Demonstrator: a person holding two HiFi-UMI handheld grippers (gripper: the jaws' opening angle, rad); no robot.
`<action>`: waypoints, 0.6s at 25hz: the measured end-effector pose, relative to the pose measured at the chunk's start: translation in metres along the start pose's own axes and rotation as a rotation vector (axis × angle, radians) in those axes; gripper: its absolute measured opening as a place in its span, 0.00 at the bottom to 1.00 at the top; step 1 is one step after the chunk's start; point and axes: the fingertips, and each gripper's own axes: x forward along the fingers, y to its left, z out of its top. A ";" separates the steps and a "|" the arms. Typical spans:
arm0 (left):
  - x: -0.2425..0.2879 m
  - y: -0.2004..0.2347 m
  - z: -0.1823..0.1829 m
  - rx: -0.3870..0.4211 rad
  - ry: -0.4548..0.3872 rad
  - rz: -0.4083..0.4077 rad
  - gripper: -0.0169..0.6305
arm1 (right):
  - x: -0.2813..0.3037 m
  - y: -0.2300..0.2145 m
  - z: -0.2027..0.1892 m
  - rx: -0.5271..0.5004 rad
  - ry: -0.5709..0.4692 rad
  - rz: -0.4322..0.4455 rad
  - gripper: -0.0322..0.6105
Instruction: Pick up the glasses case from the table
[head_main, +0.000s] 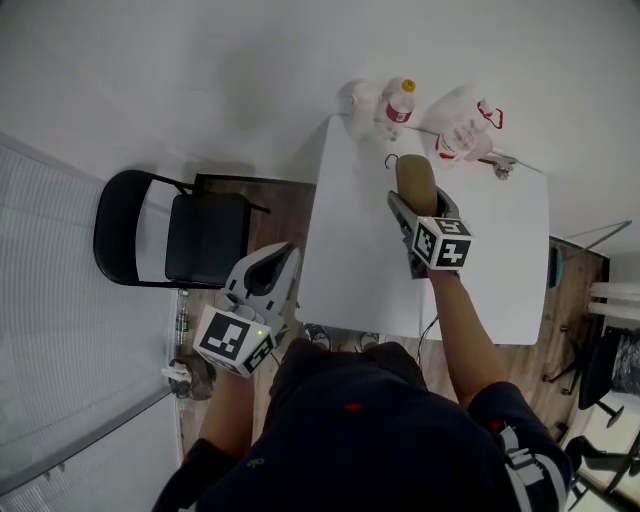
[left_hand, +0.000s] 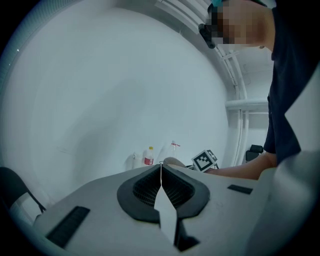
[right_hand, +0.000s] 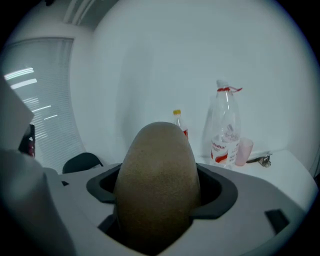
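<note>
An olive-brown glasses case (head_main: 416, 182) is clamped between the jaws of my right gripper (head_main: 420, 205), held over the far part of the white table (head_main: 370, 260). In the right gripper view the glasses case (right_hand: 157, 182) fills the gap between the jaws, its rounded end sticking out forward. My left gripper (head_main: 272, 268) hangs off the table's left edge near a chair, jaws pressed together with nothing between them. In the left gripper view the left gripper (left_hand: 161, 170) points at the wall, with the case (left_hand: 173, 161) seen small beyond it.
At the table's far edge stand a small bottle with a yellow cap (head_main: 399, 102), a large clear bottle (head_main: 462, 125), a pink cup (right_hand: 244, 151) and a small metal object (head_main: 503, 165). A black folding chair (head_main: 190, 238) stands left of the table.
</note>
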 end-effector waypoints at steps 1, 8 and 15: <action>0.002 -0.004 0.005 0.009 -0.010 -0.006 0.06 | -0.014 0.005 0.010 -0.003 -0.025 0.011 0.70; 0.018 -0.033 0.042 0.074 -0.073 -0.061 0.06 | -0.111 0.044 0.074 -0.132 -0.203 0.068 0.70; 0.033 -0.064 0.060 0.107 -0.106 -0.123 0.06 | -0.184 0.056 0.130 -0.245 -0.372 0.087 0.70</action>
